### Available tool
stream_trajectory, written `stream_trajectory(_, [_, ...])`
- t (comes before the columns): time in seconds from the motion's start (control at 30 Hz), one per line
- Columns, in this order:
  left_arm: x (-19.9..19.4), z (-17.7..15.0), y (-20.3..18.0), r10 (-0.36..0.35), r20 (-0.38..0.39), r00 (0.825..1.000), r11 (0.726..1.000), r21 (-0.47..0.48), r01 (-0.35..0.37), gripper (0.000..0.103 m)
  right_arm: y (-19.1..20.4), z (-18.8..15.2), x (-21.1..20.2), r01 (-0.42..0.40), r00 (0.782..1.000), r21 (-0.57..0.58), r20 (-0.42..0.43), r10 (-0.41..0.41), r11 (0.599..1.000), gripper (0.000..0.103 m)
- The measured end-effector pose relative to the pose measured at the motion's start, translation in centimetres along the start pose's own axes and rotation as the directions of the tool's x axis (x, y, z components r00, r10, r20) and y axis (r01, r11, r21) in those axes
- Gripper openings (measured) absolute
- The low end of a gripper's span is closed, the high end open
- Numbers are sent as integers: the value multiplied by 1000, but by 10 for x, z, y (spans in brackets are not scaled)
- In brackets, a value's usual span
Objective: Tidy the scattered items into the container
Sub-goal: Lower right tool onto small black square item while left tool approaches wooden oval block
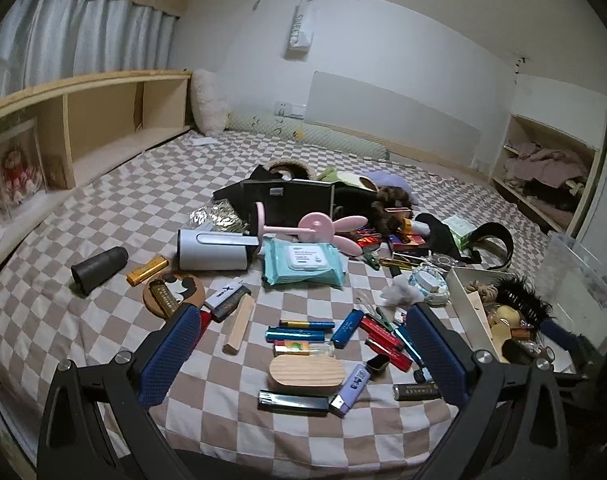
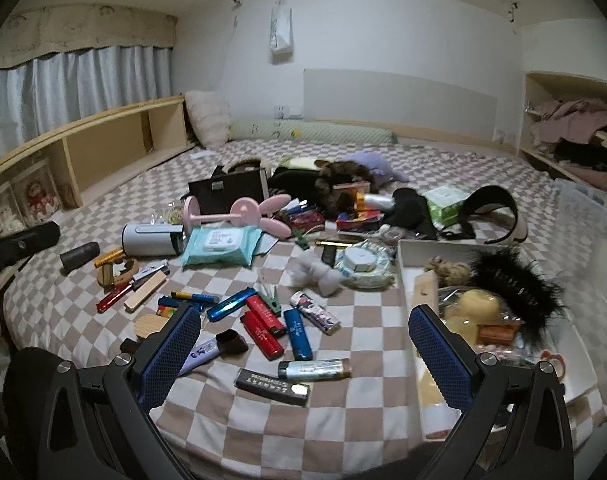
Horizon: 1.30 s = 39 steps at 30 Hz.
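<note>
Scattered items cover the near half of my checkered bed cover [image 1: 103,208]: many lighters lie in a loose group just in front of me, among them a red lighter [image 2: 262,339], a blue lighter [image 2: 298,334] and a black lighter [image 2: 272,386]. Farther away lie a pack of wet wipes [image 1: 301,264], a pink fan [image 1: 303,229] and a white cylinder device [image 1: 213,249], and to the far left a black cup [image 1: 98,265] on its side.

The container [image 2: 407,276], a white box, stands on the right side of the bed, near me. Inside it I see a black feathery thing [image 2: 511,280], a yellow round thing [image 2: 479,306] and a knot of rope [image 2: 449,269]. Beyond it, at the right edge, stands a clear plastic bin [image 2: 583,208].

My left gripper [image 1: 303,344] is wide open and holds nothing; between its blue pads [image 1: 171,348] I see a wooden oval block [image 1: 304,371] and a purple lighter [image 1: 351,388] on the cover. My right gripper [image 2: 303,344] is also wide open and empty. Its right finger is over the near left wall of the container, and its left finger is above the lighters.
</note>
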<state>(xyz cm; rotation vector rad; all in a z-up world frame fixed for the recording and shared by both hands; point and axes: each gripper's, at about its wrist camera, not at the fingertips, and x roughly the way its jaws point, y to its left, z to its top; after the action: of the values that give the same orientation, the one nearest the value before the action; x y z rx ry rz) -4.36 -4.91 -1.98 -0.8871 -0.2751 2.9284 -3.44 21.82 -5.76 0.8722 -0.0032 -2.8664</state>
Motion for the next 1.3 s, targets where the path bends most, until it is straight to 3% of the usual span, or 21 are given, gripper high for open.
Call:
stream_trajectory(0.17, [14, 0, 7, 20, -33, 999, 1000, -16, -20, 103, 12, 3, 32, 4, 998, -39, -69, -7, 999, 103])
stream_trajectory(0.47, [58, -8, 3, 16, -105, 994, 1000, -1, -16, 103, 33, -5, 89, -136, 972, -66, -200, 120, 988, 102])
stream_trajectory(0.5, [63, -9, 2, 11, -115, 993, 1000, -5, -12, 103, 35, -6, 95, -157, 967, -67, -213, 140, 985, 100])
stream_trajectory(0.57, [74, -11, 3, 5, -132, 991, 1000, -14, -7, 103, 39, -9, 106, -188, 955, -69, -244, 166, 980, 82])
stream_trajectory(0.73, [96, -20, 9, 28, -161, 987, 999, -37, -35, 103, 42, -24, 131, -233, 927, -71, -317, 200, 970, 57])
stream_trajectory(1.07, [121, -40, 27, 26, -219, 975, 993, -103, -50, 103, 46, -37, 148, -298, 887, -59, -386, 253, 953, 47])
stream_trajectory(1.1, [123, -41, 28, 28, -223, 974, 993, -106, -52, 103, 49, -39, 151, -299, 884, -70, -396, 249, 952, 42])
stream_trajectory(1.3, [132, -46, 22, 45, -241, 970, 994, -87, -67, 103, 53, -42, 164, -314, 867, -83, -430, 250, 946, 39])
